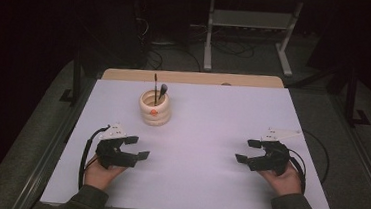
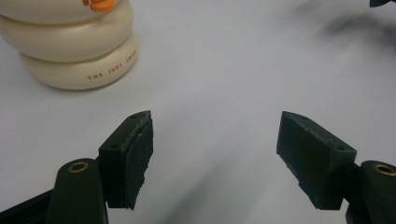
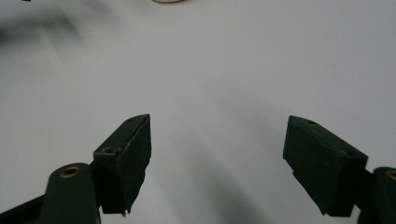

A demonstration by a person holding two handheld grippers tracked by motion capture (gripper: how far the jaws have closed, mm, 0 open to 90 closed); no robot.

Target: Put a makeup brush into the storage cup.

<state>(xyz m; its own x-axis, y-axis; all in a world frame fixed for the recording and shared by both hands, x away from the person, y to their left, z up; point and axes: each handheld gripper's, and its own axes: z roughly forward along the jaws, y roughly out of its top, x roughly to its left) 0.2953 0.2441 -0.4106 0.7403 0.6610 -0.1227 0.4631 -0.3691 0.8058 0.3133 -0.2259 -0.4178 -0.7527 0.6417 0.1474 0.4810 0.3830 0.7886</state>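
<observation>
left hand-held gripper [image 2: 215, 154]: jaws wide, nothing between | cream holder [image 2: 74, 46] (ribbed, orange-lettered): upper left on white table [image 2: 224, 70]

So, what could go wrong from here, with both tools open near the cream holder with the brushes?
1. The cream ribbed ceramic holder stands free on the white table; a sideways push from the open left tool could probably slide or tip it.
2. The two thin dark brushes lean loosely inside; pinching one off-centre may drag the holder along.
3. The right tool rests far away, so it cannot easily steady the holder.

Brushes [image 1: 158, 91] in cup [image 1: 154, 113], beyond both tongs.
</observation>
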